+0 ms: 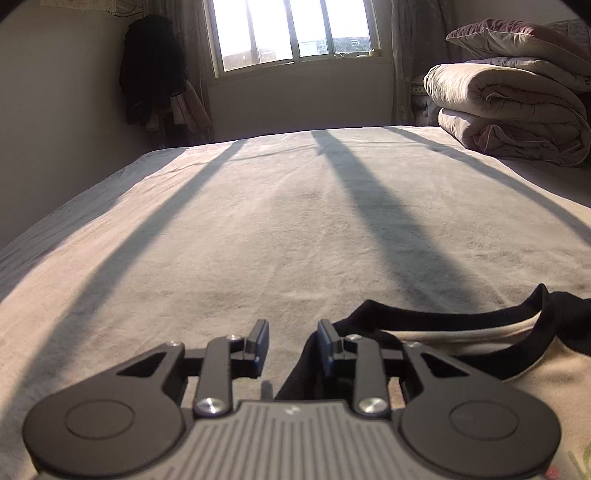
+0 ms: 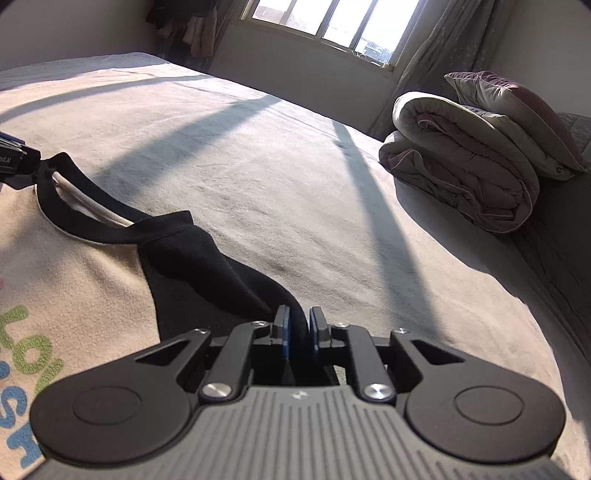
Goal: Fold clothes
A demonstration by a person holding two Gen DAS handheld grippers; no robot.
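Note:
A beige T-shirt with black collar and black sleeves lies flat on the bed, with green and blue letters on its front. My right gripper is shut on the shirt's black sleeve. My left gripper is open at the shirt's other shoulder; its right finger touches the black fabric, nothing lies between the pads. The shirt's collar shows in the left wrist view. The left gripper's tip shows at the left edge of the right wrist view, by the collar.
The bed has a grey-beige sheet crossed by window shadows. Folded quilts and a pillow are stacked at the far right corner, also seen in the right wrist view. Dark clothes hang by the window.

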